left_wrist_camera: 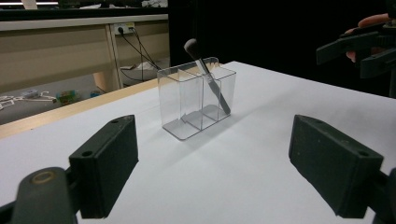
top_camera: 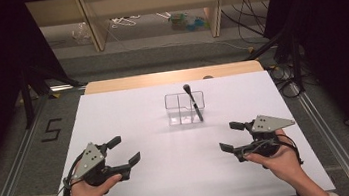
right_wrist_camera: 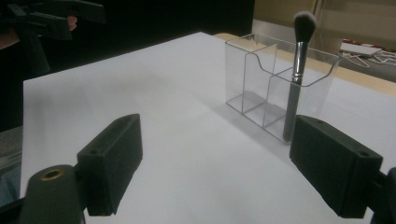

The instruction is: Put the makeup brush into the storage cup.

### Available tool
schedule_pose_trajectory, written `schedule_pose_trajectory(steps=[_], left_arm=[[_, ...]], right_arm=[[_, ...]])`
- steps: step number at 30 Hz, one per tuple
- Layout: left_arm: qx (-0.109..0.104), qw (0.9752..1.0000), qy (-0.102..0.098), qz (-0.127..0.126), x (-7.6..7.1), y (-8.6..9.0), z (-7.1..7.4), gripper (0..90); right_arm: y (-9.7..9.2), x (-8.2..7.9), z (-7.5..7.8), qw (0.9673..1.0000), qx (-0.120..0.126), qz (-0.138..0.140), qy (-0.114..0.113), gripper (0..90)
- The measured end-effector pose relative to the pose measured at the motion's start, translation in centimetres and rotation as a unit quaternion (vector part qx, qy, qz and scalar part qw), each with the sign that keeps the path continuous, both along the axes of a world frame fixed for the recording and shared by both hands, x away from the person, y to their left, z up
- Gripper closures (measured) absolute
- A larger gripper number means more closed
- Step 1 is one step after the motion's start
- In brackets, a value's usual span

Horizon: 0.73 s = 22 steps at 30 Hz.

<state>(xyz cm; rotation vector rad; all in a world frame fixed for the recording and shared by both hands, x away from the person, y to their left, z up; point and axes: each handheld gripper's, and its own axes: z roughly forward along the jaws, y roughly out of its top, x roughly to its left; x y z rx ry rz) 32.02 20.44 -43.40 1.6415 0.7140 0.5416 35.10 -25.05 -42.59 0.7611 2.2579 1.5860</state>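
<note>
So both hand-held grippers are parked near the front edge of the white table (top_camera: 139,193), one on each side, jaws spread wide and nothing in either of them. The left gripper (top_camera: 121,151) sits at the near left, the right gripper (top_camera: 232,136) at the near right, and the thing they're both pointed toward is the clear plastic organizer box with three compartments (top_camera: 185,108), standing upright around the middle of the table, a bit toward the far side. In it there's a makeup brush with a dark handle, silver ferrule and fluffy head (top_camera: 193,103), handle end down in the compartment at the box's right end and bristles sticking up over the rim. The brush's long axis isn't vertical: it leans, head tipping toward the far side and a little to the left (really obvious in the left gripper view, where it slants across the box (left_wrist_camera: 208,77)). From both grippers the box lies forward and inward, but I'd say the right one is nearer to the brush, since the brush sits on that end of the box. So a grab would probably go best from the right, closing across the handle above the rim.
</note>
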Motion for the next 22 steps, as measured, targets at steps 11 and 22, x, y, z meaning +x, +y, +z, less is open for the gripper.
schedule_pose_trajectory(steps=[11, 22], left_arm=[[0.004, 1.0000, 0.001, 0.001, 0.0, 0.2, -0.1, 15.3], [0.004, 1.0000, 0.003, -0.001, 0.1, 0.1, -0.3, 15.3]], right_arm=[[0.0, -1.1, -0.7, 1.0000, -0.007, -0.005, 0.003, 17.6], [-0.3, -0.6, -0.7, 0.9999, -0.009, -0.008, -0.006, 17.4]])
